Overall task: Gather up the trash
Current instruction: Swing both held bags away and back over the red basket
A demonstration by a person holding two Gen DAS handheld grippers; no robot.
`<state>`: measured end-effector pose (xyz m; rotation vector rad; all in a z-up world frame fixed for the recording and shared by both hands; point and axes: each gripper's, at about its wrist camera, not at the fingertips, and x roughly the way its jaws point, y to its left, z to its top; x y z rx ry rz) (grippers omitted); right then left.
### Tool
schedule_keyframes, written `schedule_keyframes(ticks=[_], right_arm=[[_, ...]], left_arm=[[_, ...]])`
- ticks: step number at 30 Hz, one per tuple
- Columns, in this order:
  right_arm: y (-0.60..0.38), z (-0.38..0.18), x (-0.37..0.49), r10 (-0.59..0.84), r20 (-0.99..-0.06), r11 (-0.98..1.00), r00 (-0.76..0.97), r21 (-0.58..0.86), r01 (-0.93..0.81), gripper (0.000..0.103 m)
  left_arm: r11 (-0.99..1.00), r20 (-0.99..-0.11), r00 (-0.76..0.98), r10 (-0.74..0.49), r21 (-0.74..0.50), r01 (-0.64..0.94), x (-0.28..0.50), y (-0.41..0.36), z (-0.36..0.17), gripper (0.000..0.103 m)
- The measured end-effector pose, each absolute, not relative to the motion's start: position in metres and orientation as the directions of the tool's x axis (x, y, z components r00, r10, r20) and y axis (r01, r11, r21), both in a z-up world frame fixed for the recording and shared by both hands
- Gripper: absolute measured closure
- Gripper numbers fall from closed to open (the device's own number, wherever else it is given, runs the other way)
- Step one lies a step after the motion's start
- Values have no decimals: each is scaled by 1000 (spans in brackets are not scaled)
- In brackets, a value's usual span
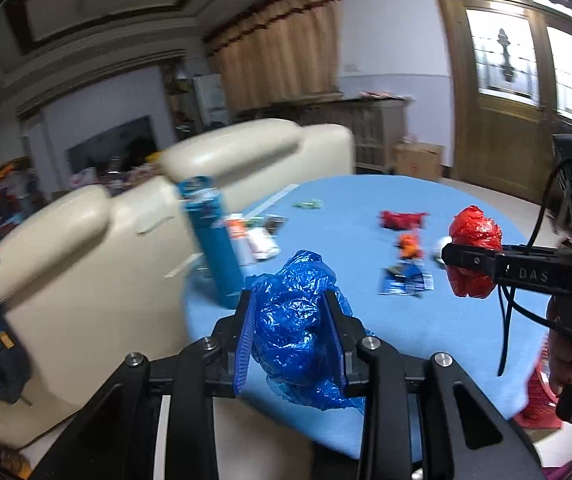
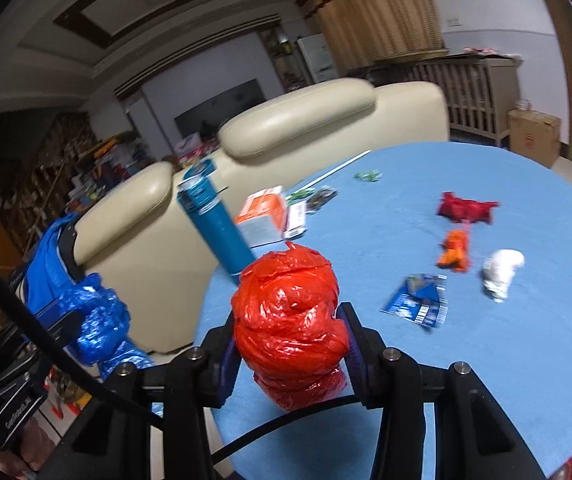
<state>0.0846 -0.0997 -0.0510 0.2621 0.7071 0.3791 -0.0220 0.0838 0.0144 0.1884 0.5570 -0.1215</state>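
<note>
Blue cloth covers the round surface, with a cream leather sofa just behind it. My left fingers are clenched on a crumpled blue plastic bag, held above the near edge of the surface. My right fingers grasp a bunched red plastic bag, also lifted off the cloth; from the left wrist it shows at the right. A teal bottle stands at the left edge, beside an orange and white carton. Further out on the cloth lie a red wrapper, an orange scrap, a white crumpled wad and a blue foil packet, all apart from one another.
</note>
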Motion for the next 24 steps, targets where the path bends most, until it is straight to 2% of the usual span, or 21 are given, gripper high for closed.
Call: schedule_keyframes(ticks=[5, 9, 17, 24], right_arm=[[-160, -47, 42, 302, -557, 938, 773, 317, -138, 55], [-226, -48, 1, 173, -555, 949, 814, 315, 14, 55], [-337, -46, -77, -25, -591, 929, 806, 283, 236, 55], [-420, -56, -125, -81, -637, 876, 767, 322, 360, 55]], left_arm=[[933, -536, 826, -174, 179, 312, -16, 25, 22, 69], [880, -540, 790, -289, 175, 442, -12, -31, 29, 69], [735, -596, 647, -475, 135, 664, -32, -146, 20, 69], [596, -671, 474, -570, 59, 801, -51, -228, -11, 69]])
